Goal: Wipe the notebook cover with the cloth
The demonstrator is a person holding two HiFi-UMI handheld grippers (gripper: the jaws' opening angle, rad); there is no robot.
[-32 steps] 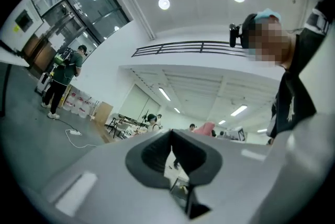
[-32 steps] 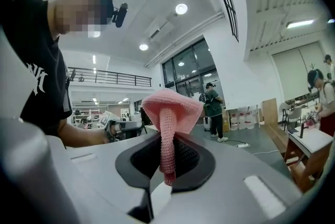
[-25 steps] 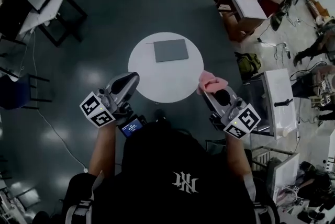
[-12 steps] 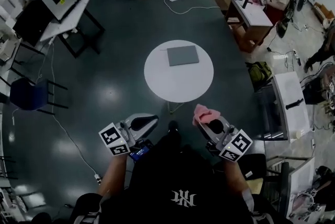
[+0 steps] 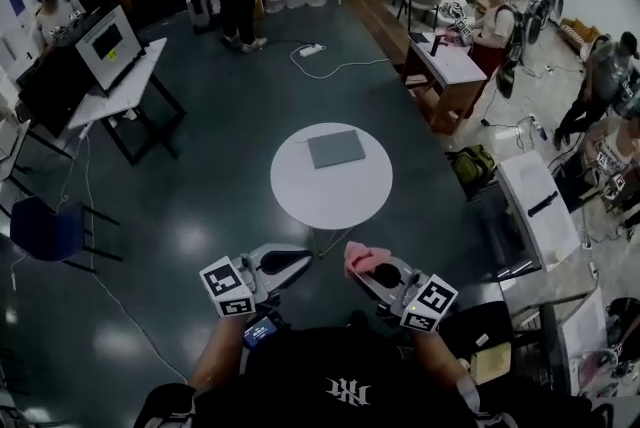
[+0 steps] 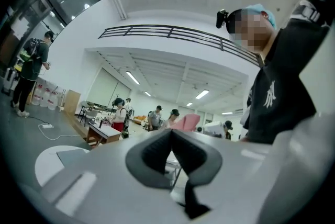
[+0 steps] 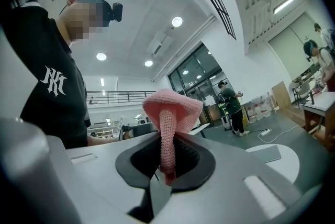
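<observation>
From the head view, the notebook [image 5: 335, 148] lies flat on the round table [image 5: 292, 206], toward its far side. It is well apart from both grippers, which sit close to the person's body. The pink cloth [image 5: 360, 254] bunches at the tip of the right gripper [image 5: 371, 268].

In the left gripper view, the left gripper [image 6: 171, 132] has its 2 jaws pressed together with nothing between them.

In the right gripper view, the 2 jaws are clenched on a fold of the cloth, and the rest mushrooms above. It looks soft, light and limp, so a wad should press flat easily. The notebook looks thin and probably light. It may slide when wiped, so pinning 1 edge with the free gripper seems wise.
</observation>
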